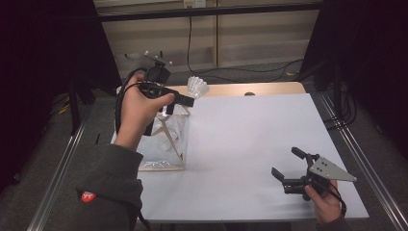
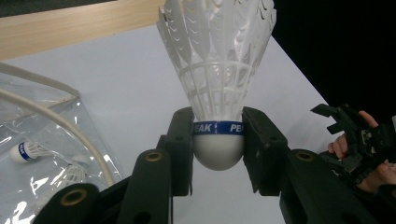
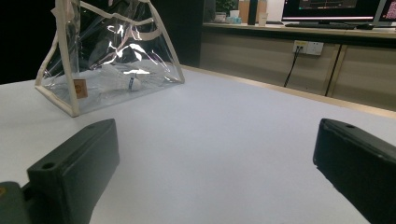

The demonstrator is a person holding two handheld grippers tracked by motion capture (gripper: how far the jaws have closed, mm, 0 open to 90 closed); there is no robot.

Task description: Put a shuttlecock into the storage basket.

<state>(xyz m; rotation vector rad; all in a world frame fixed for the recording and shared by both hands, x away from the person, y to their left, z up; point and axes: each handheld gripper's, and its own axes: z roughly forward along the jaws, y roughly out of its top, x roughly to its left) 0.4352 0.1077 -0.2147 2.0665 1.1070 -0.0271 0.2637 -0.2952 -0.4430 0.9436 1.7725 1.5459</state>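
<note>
The shuttlecock (image 2: pixel 218 93) in my left gripper (image 2: pixel 217 149) is white-feathered, with a rounded white cork base and a blue band printed in white letters. It stands upright, feathers flaring toward twelve o'clock, cork at six, pinched at the band between my two black jaws. In the high view it hangs above the table's far-left area, just beside the clear bag.

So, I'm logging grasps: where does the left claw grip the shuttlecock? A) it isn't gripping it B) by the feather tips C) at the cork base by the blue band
C: the left claw pinches the shuttlecock at its cork, feathers pointing up.
</note>
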